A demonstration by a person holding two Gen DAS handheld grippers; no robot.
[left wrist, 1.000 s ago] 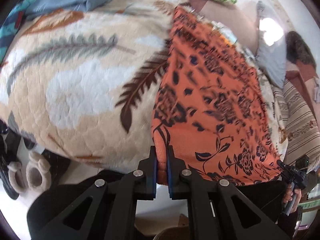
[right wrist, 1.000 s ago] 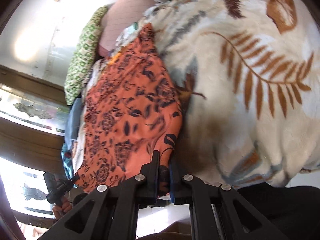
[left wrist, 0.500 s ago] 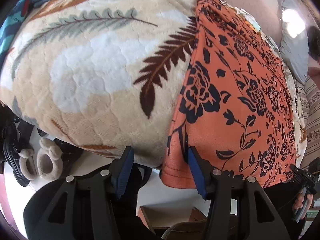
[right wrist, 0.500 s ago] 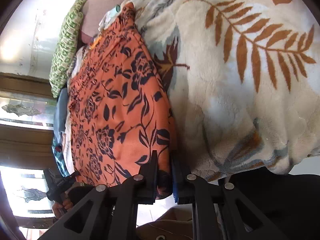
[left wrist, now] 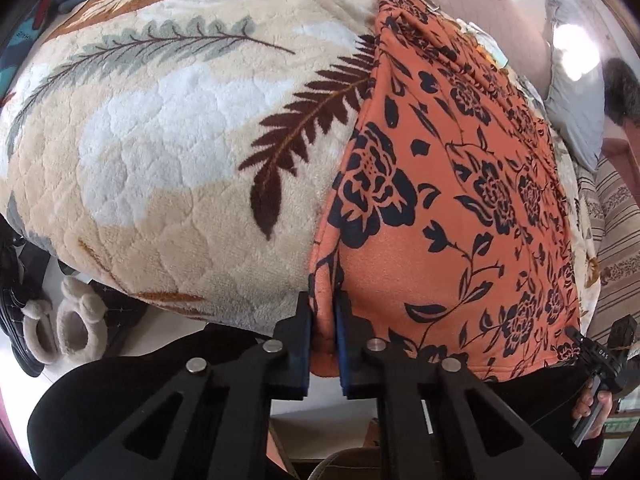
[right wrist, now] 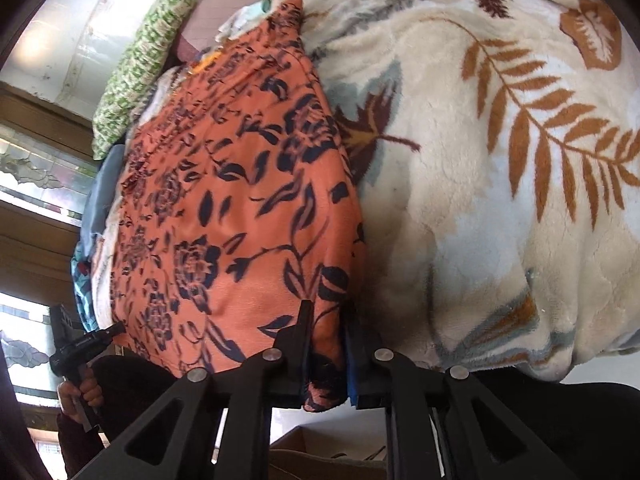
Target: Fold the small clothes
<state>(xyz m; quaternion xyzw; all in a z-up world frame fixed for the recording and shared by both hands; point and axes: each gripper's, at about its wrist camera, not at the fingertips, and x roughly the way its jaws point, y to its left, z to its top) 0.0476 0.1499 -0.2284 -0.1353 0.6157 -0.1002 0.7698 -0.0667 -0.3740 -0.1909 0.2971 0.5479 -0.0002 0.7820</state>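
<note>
Hem corners are what I have in hand now, one in each gripper, so I judge the step to be the lift-and-carry that makes the first fold. Starting at the left, my left gripper [left wrist: 322, 312] is clamped on the near left corner of the orange floral garment [left wrist: 460, 184], the cloth bunched into a ridge between the blue pads. The garment lies spread flat on the leaf-print blanket [left wrist: 160, 128], running away from me toward the far pillows, with its near hem hanging just over the bed's edge. Moving right across that hem, my right gripper [right wrist: 325, 320] is closed on the opposite near corner, and a tongue of fabric pokes down below its jaws. To do this well, I want to raise both corners together and evenly, keeping the hem taut between them so no sag drags across the plush blanket, which looks grippy enough to catch the fabric. Then I should carry the hem straight toward the far edge and lay it square, corner on corner. The risk I see is a thin pinch on the left slipping out under tension; I cannot tell how many layers it holds.
</note>
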